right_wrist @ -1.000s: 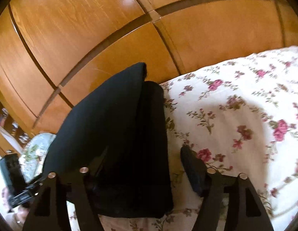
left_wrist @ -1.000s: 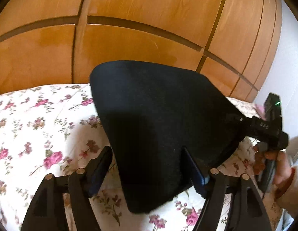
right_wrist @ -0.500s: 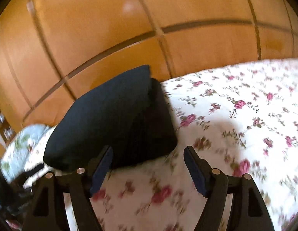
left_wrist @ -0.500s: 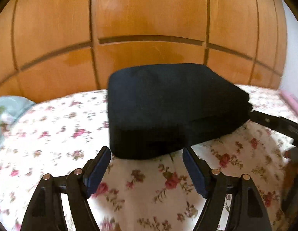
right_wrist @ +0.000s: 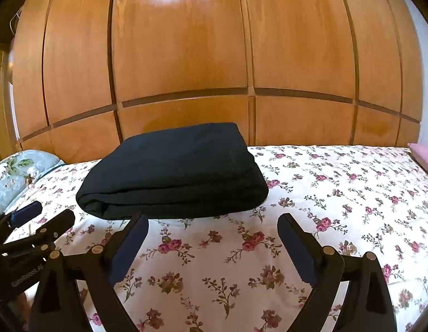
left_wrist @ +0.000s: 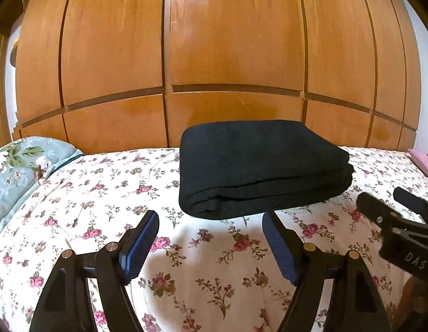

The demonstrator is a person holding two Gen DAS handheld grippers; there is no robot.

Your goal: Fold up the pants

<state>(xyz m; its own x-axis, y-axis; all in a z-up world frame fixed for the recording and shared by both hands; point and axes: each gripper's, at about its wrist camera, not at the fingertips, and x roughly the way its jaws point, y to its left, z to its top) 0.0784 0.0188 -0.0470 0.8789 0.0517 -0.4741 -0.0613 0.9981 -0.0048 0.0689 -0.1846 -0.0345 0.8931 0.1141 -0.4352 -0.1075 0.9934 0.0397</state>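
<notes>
The black pants lie folded into a thick rectangular stack on the flowered bedspread, near the far edge by the wardrobe. In the right wrist view the same pants sit left of centre. My left gripper stands open just in front of the stack, nothing between its blue pads. My right gripper is also back from the stack with its jaws opening wide and nothing between them. Each gripper shows at the edge of the other's view: the right one, the left one.
A wooden panelled wardrobe rises directly behind the bed. A pale blue flowered pillow lies at the left end. A pink object sits at the bed's right edge. Bare bedspread stretches to the right of the pants.
Both grippers have pulled back from the pants and levelled out. The right jaws, close around the stack's edge a second ago, now stand clear and wider. The pants lie flat and settled.
</notes>
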